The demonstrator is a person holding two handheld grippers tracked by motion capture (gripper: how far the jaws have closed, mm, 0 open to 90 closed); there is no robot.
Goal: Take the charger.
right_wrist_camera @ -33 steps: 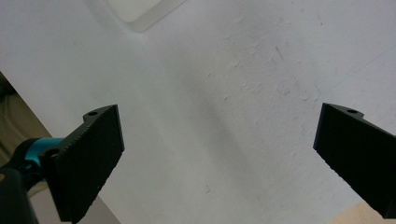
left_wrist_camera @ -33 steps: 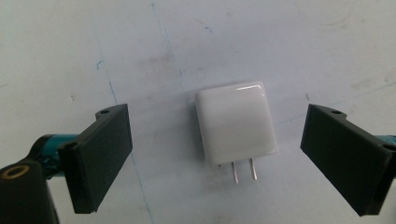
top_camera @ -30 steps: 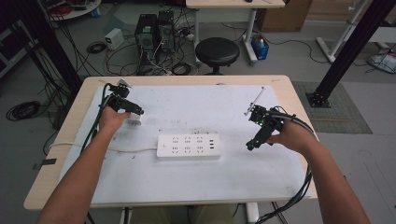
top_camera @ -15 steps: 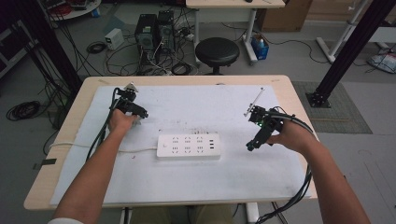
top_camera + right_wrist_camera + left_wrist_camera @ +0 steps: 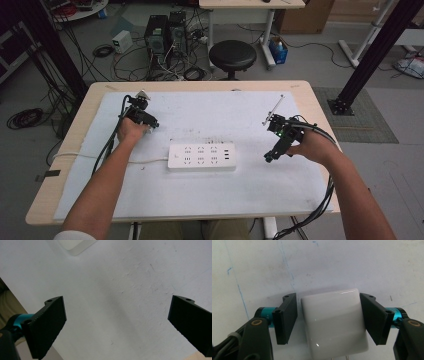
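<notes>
A white plug-in charger (image 5: 332, 322) lies on the white mat, its metal prongs toward the camera. My left gripper (image 5: 328, 300) is open and straddles it: the right jaw is at its side and a narrow gap shows at the left jaw. In the high view the left gripper (image 5: 150, 123) is at the mat's far left, tilted down. A white power strip (image 5: 201, 156) lies in the middle of the mat, its cord running left. My right gripper (image 5: 268, 157) hovers to the right of the strip, open wide (image 5: 117, 300) with bare mat between the jaws. A corner of the power strip (image 5: 75, 246) shows there.
The white mat (image 5: 210, 195) covers most of the wooden table (image 5: 320, 115). A thin rod (image 5: 275, 107) lies beyond the right hand. Cables trail from both grippers off the near edge. A black stool (image 5: 232, 54) and computers stand on the floor behind the table.
My left hand has shifted slightly right and toward me, bringing its gripper down around the charger. The right gripper has stayed in place.
</notes>
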